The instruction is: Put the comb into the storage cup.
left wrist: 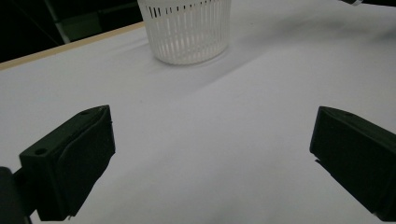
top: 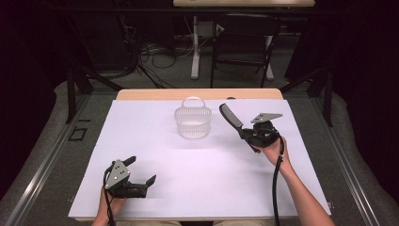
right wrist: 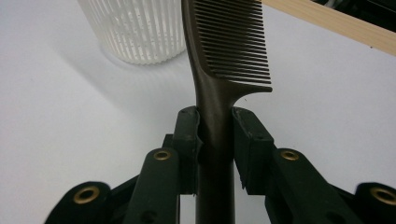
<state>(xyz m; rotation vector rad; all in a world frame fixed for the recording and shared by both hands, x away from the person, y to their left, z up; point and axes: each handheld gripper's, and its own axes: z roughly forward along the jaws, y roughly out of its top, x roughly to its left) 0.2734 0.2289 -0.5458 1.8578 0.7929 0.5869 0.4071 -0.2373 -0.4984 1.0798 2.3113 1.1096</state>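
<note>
Dark comb (right wrist: 224,51), handle clamped, tilted up

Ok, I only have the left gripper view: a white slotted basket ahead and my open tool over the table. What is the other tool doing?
Observer: The right tool is shut on the handle of a dark comb.
Operator: Where is that comb relative to the basket?
Observer: In the high view the comb sits to the right of the basket, apart from it, its far end raised and angled toward the basket.
Operator: Is anything in the basket?
Observer: From above it looks empty, and its handle stands upright.
Operator: And my left tool?
Observer: The left tool is near the front left of the table, well short of the basket.
</note>
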